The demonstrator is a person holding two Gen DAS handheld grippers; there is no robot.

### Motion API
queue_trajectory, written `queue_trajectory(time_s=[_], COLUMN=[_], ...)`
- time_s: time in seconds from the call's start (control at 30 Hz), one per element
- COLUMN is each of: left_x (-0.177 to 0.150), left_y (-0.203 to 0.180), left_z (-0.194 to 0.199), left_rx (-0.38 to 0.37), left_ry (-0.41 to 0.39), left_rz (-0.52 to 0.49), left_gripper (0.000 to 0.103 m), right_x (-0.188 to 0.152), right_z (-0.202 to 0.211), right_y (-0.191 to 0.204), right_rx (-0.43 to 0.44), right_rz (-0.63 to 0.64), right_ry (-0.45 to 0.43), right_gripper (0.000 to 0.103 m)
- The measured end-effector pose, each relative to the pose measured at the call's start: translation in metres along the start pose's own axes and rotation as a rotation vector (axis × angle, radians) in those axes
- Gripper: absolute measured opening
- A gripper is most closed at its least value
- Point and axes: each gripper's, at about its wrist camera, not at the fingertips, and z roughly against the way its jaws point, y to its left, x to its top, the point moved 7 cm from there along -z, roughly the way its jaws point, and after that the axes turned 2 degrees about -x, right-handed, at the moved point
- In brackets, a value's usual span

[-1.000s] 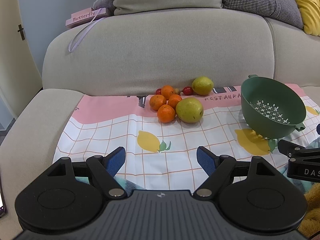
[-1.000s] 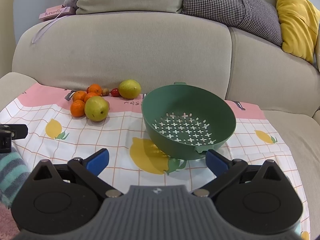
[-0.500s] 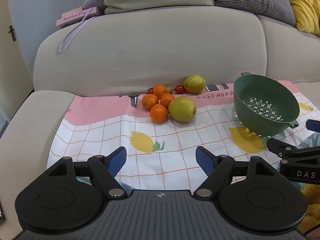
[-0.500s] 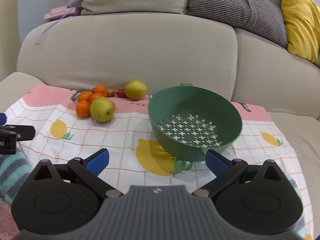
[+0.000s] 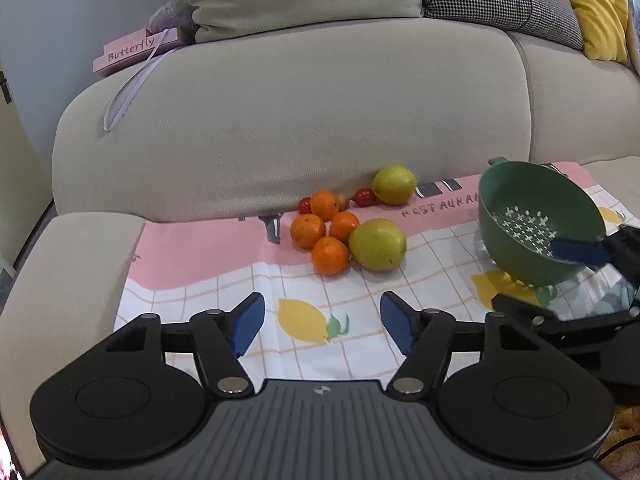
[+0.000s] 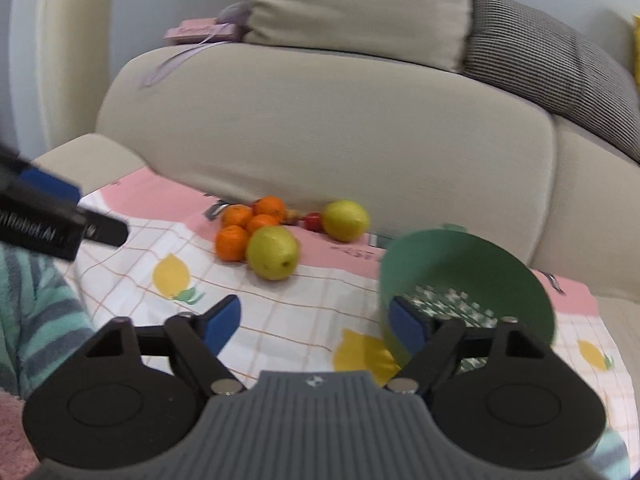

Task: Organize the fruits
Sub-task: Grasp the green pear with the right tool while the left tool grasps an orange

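The left tool point(image 5: 322, 322) sits at the bottom centre of its view, blue pads partly apart with nothing between them; its jaws have just been closing. Ahead of it lies a lemon-print cloth point(image 5: 200, 304) spread over a beige sofa seat point(image 5: 76, 240).

The right tool point(image 6: 314, 326) has also just been closing. Its right pad overlaps the near rim of a green colander point(image 6: 460, 264) at lower right, while the left pad hangs over bare cloth. In the left view, one blue pad reaches over the colander's rim; whether the rim is pinched cannot be told, so it reads as partly open and not yet gripping.

The step appears to be taking hold of the colander before any fruit is moved. Next, the right tool would need to close on the rim or shift the colander nearer the fruit.

The colander is empty. The fruit is heaped mid-frame against the sofa back: four tangerines point(image 5: 330, 255), two yellow-green pears point(image 5: 377, 245), small red fruits point(image 5: 364, 197).
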Motion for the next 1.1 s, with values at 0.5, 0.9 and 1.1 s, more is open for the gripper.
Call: queue_trajectory(time_s=[0.5, 0.9, 1.1], left_x=[0.017, 0.028, 0.027], left_y=[0.018, 0.026, 0.018], left_z=[-0.06, -0.115, -0.139], left_rx=[-0.073, -0.029, -0.096], left_ry=[0.082, 0.036, 0.099], left_rz=[-0.003, -0.065, -0.097], left_gripper=[0.057, 0.063, 0.063], right_x=[0.032, 0.032, 0.033], right_z=[-0.074, -0.144, -0.17], right_y=[0.023, 0.018, 0.012], right_rx=[0.137, 0.132, 0.162], right_rz=[0.069, 0.083, 0.055], right_ry=[0.009, 0.098, 0.132], right_gripper=[0.066, 0.067, 0.067])
